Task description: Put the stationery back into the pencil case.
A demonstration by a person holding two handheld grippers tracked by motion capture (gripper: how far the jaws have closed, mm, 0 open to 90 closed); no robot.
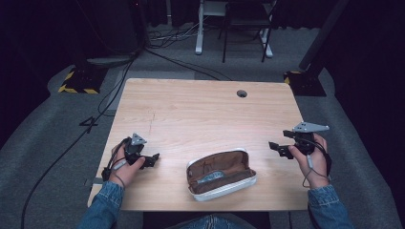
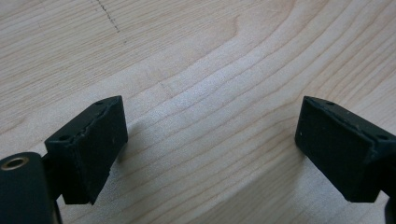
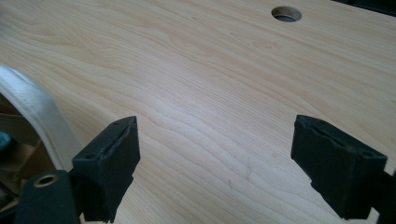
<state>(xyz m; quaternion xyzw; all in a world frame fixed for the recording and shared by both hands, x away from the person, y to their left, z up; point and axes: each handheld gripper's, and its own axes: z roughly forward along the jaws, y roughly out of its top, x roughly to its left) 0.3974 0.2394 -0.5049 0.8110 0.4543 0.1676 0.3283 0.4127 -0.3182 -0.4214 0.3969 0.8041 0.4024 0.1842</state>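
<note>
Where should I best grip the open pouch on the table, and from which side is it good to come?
Probably its raised right end wall. The pouch lies open and face up, so its thin white rim stands free for two jaws. The right gripper, open and empty, sits on that side; approach from the right, one jaw inside, one outside.

In the right tool view the case [image 3: 32, 119] is cut off by the left edge, with just a curve of its pale rim and a sliver of brown lining showing. From the high view, something bluish lies inside the case [image 1: 220, 174], too small and dim to identify. The right tool [image 1: 282, 148] and left tool [image 1: 152, 160] are small and dark there, their tips hard to separate. The person's sleeves [image 1: 102, 207] run off the near edge. The table [image 1: 200, 114] hides its legs, and the far room is too dark to read.
</note>
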